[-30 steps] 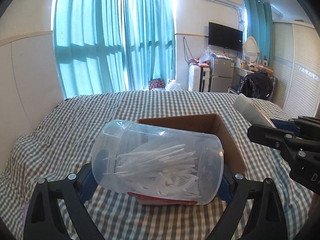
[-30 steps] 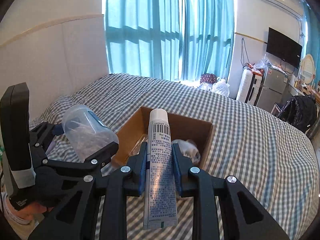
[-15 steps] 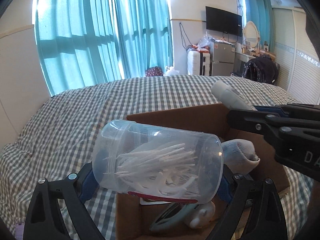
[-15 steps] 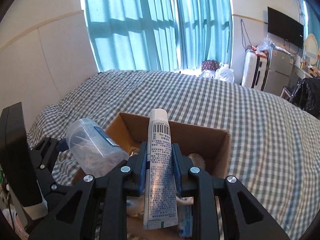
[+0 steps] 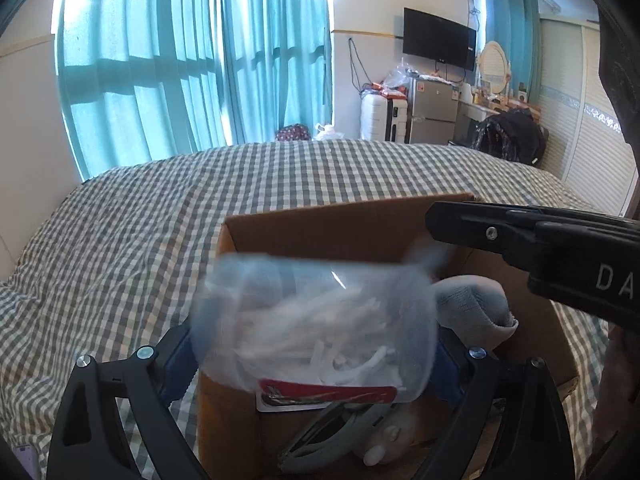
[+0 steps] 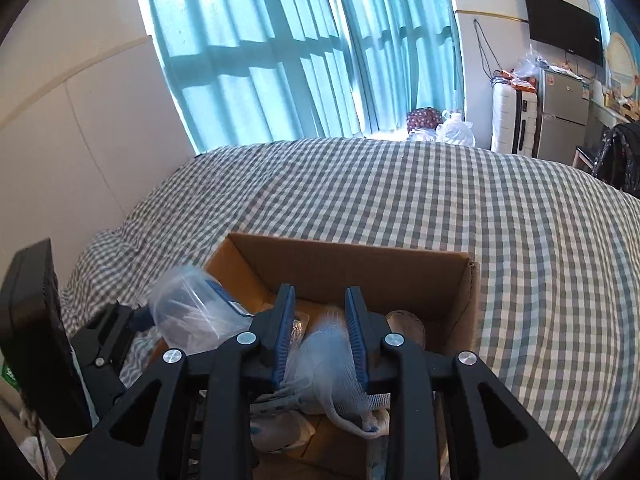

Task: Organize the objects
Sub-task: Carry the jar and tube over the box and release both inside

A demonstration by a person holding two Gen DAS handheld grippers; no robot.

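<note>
Bed (image 6: 420, 200) w/ grey-white check cover fills most of both views; teal curtains (image 5: 192, 60) behind it; TV (image 5: 439, 43) on far wall, fridge (image 5: 434, 108) below it. Open cardboard box (image 6: 352, 258) sits on the bed, near edge toward the cameras; inside it a grey sock (image 5: 472, 300) and other bits, too jumbled to name. Clear plastic jar (image 5: 312, 320) of white sticks, lying on its side, blurred, is over the box's left part; left tool (image 5: 312, 354) clamped on it end to end. Right tool (image 6: 318, 334) over the box middle, fingers apart, nothing between them; blurred white streak (image 6: 332, 356) just below, can't tell what it is.
</note>
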